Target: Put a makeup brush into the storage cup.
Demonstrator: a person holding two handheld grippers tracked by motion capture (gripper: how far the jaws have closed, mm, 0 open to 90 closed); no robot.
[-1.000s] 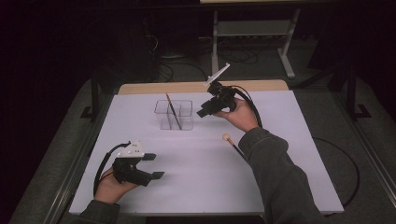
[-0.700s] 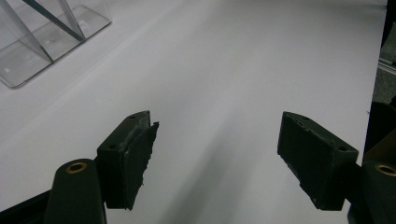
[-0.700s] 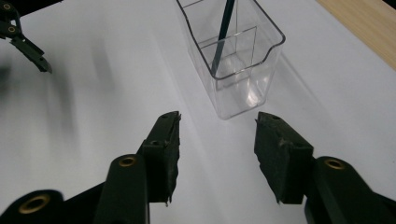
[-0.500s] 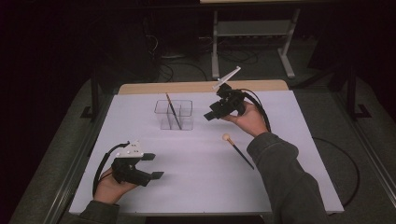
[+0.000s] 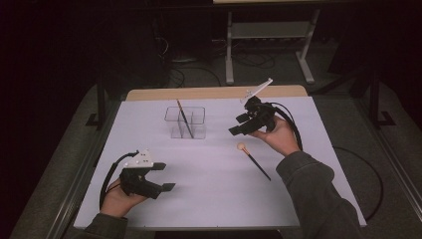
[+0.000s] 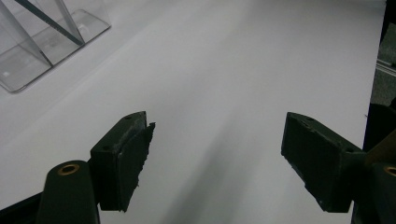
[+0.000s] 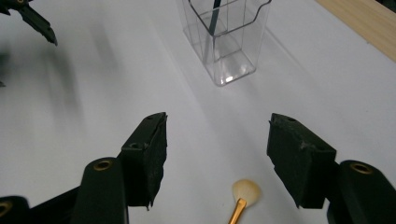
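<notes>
1. A clear container (image 5: 185, 122) with divided compartments stands on the white desk (image 5: 209, 199), toward its far edge. It serves as the landmark here.
2. A dark, thin brush (image 5: 183, 115) leans inside the container, its upper end sticking out above the rim and tilted to the far left in the high view. Which compartment holds it is hard to tell.
3. A second brush (image 5: 253, 159) lies flat on the desk, to the right of the container and nearer the person. Its pale round head (image 7: 246, 190) points toward the container and its dark handle runs away from it.
4. The right hand-held gripper (image 5: 244, 124) hovers to the right of the container, above and just beyond the lying brush's head. Its jaws have just been opening and now stand well apart, with nothing gripped. In the right gripper view the pale head sits on the desk below the gap between the jaws, untouched by either pad.
5. The left hand-held gripper (image 5: 165, 177) is held low over the desk, well apart from the container on the near left side. Its jaws are spread wide and empty; the left gripper view shows bare desk between them and a corner of the container (image 6: 42, 42) at upper left.
</notes>
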